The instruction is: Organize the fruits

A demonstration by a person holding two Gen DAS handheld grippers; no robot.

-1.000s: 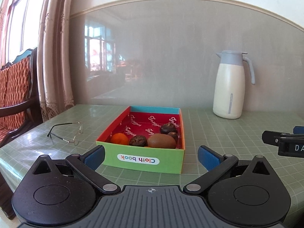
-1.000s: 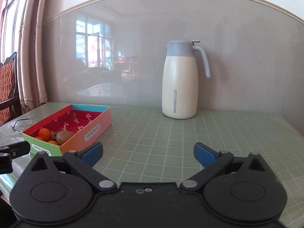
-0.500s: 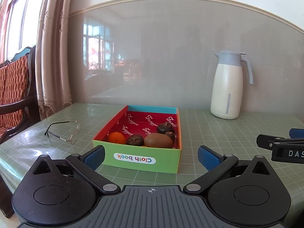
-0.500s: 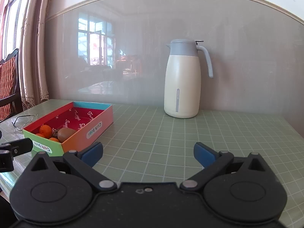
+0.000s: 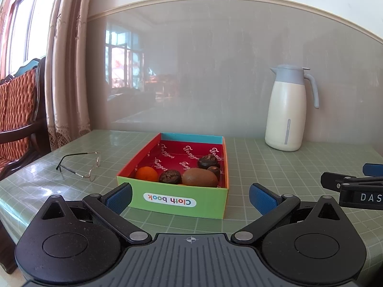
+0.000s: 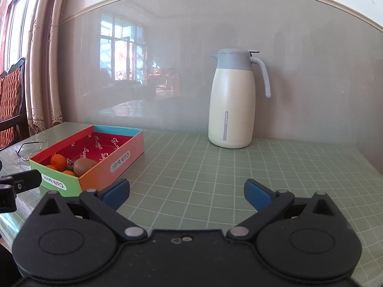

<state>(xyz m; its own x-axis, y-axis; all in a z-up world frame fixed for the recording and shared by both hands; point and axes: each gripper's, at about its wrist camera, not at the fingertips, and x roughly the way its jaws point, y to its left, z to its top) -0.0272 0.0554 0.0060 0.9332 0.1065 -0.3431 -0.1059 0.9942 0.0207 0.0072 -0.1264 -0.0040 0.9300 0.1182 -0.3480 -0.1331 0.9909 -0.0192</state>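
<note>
**Both grippers wait open in front of the fruit box**

Here the left gripper [image 5: 190, 195] has its blue-padded fingers [image 5: 119, 197] spread wide and holds nothing; the right gripper [image 6: 186, 192] is the same. Straight ahead of the left fingers stands the green-fronted cardboard box with red lining [image 5: 172, 199], its long axis running away from them. Inside, near the front wall, lie a brown oval kiwi [image 5: 199, 177], an orange mandarin [image 5: 146, 173] and dark wrinkled fruits [image 5: 170, 176]. I judge the left gripper is nearer; for the right one the box lies far to its left.
</note>
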